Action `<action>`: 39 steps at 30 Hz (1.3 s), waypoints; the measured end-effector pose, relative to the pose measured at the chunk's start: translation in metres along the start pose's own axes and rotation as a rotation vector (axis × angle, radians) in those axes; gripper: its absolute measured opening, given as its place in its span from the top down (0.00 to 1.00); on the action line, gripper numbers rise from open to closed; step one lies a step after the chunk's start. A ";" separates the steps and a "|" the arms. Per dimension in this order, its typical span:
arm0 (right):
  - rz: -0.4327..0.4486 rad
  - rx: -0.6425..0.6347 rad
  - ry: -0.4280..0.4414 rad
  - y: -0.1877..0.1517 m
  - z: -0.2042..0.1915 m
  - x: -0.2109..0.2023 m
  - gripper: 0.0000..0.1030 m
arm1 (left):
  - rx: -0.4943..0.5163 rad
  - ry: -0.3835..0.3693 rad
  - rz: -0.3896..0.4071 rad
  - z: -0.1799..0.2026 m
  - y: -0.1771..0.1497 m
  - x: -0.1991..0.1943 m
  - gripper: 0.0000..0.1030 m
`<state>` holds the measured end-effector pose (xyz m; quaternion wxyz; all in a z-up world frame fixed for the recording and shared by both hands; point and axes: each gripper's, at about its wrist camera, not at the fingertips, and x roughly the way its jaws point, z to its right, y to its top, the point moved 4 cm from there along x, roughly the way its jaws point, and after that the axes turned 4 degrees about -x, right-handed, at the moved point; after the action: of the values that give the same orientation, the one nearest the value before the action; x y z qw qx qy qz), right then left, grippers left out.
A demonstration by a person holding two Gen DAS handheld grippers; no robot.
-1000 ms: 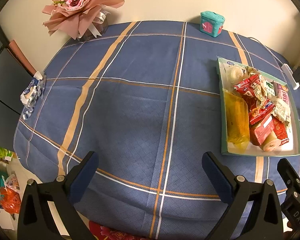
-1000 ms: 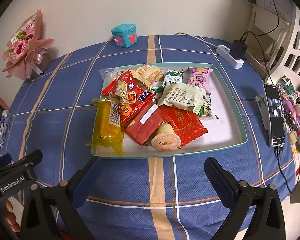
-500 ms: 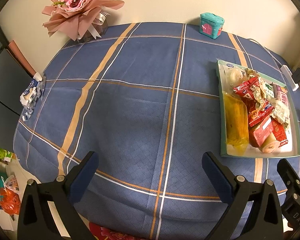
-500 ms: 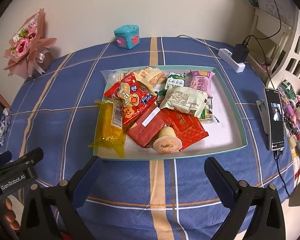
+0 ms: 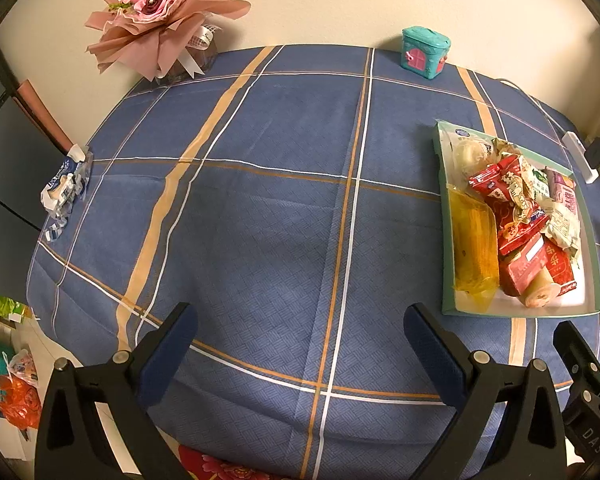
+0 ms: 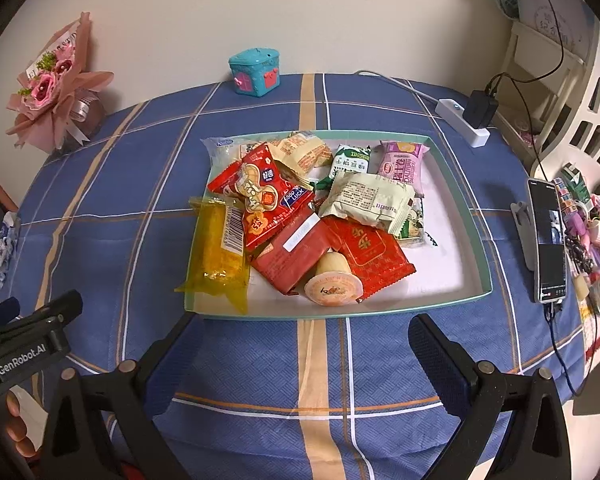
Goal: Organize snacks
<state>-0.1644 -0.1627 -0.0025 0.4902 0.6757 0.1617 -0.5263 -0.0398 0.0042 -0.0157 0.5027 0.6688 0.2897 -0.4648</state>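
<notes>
Both cameras have drifted slightly back from the tray (image 6: 482, 240) of heaped snacks (image 6: 300, 216). Left gripper (image 5: 300, 344) and right gripper (image 6: 300, 344) hover wide apart, empty. Risk: overlapping packets could drag neighbours out over the tray's rim.

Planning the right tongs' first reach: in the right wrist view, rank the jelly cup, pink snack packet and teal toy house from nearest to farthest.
From the right tongs:
1. Jelly cup, at the tray's near edge.
2. Pink snack packet, far right in the tray.
3. Teal toy house, beyond the tray by the wall.
</notes>
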 end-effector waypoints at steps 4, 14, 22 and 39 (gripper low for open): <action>-0.003 -0.003 0.000 0.000 0.000 0.001 0.00 | -0.001 0.001 0.000 0.000 0.000 0.000 0.00; -0.003 -0.001 -0.002 0.000 -0.001 0.000 0.00 | 0.001 0.000 0.000 -0.001 0.000 0.001 0.00; -0.004 -0.002 -0.002 -0.001 -0.001 0.000 0.00 | 0.004 -0.002 0.001 -0.002 0.000 0.001 0.00; -0.006 -0.003 -0.002 -0.001 0.000 0.001 0.00 | -0.005 -0.008 0.009 0.002 0.000 -0.002 0.00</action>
<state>-0.1650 -0.1627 -0.0036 0.4898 0.6739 0.1638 -0.5283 -0.0411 0.0028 -0.0138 0.5077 0.6669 0.2859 -0.4645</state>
